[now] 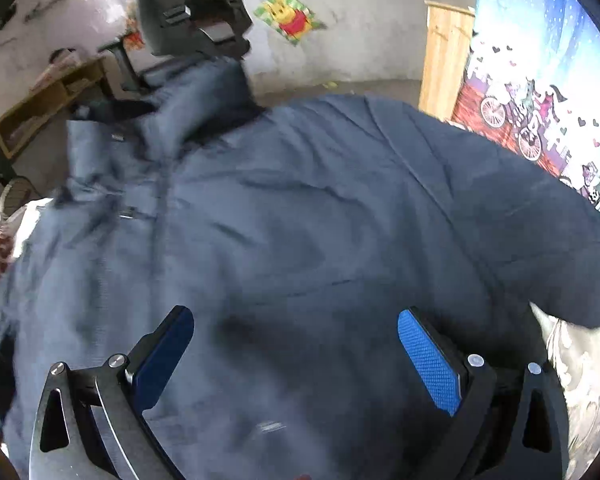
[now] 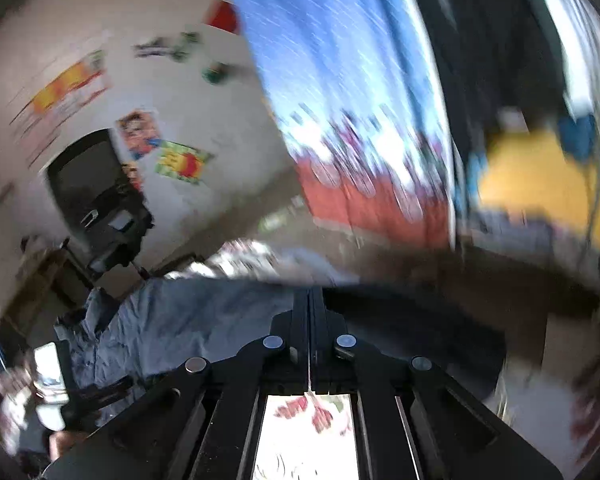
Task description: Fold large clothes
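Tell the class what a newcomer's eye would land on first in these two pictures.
A big dark blue jacket fills the left wrist view, spread under the open left gripper. At top left the right gripper is shut on its collar. A bright blue cartoon curtain hangs at right.

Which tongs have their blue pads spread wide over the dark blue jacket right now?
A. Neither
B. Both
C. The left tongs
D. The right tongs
C: in the left wrist view the left tongs stand wide open above the jacket, while in the right wrist view the right tongs have their fingers pressed together.
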`<state>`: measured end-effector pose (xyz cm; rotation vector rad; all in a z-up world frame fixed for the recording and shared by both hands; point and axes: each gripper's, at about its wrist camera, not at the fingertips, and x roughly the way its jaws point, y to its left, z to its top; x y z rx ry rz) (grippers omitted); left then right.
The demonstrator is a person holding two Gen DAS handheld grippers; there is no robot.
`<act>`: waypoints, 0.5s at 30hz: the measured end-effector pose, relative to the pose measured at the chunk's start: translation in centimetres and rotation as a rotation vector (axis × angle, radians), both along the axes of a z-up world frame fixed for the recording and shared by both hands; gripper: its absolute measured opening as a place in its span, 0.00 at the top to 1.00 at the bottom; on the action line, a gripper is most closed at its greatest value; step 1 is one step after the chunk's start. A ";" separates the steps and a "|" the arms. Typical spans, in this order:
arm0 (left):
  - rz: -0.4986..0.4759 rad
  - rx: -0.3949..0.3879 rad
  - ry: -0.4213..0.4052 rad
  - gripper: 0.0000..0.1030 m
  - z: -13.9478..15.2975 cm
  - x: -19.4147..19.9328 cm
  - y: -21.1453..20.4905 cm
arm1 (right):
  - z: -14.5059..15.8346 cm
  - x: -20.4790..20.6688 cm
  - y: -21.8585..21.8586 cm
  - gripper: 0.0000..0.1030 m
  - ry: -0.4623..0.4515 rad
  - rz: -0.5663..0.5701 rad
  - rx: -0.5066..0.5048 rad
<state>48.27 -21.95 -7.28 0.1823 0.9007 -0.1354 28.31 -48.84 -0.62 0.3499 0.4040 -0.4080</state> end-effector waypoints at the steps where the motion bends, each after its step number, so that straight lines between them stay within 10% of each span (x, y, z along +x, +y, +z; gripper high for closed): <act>1: 0.004 0.002 -0.012 0.00 0.6 -0.2 0.7 | 1.8 0.6 1.2 0.99 -0.029 0.043 -0.080; 5: 0.045 -0.010 -0.048 0.00 3.2 -1.5 5.6 | 7.1 3.5 6.9 0.99 -0.072 0.246 -0.290; 10: 0.132 -0.070 -0.018 0.00 4.6 -2.4 11.5 | 6.5 5.4 8.6 0.99 0.019 0.393 -0.070; 12: 0.165 -0.084 -0.012 0.00 4.9 -2.7 13.2 | 4.3 5.0 7.3 0.85 0.059 0.352 0.073; 14: 0.184 -0.089 0.004 0.00 5.0 -2.8 14.3 | 1.1 3.8 5.3 0.32 0.075 0.286 0.249; 15: 0.187 -0.088 0.008 0.00 4.8 -2.9 14.6 | -0.6 3.3 4.4 0.26 0.077 0.253 0.329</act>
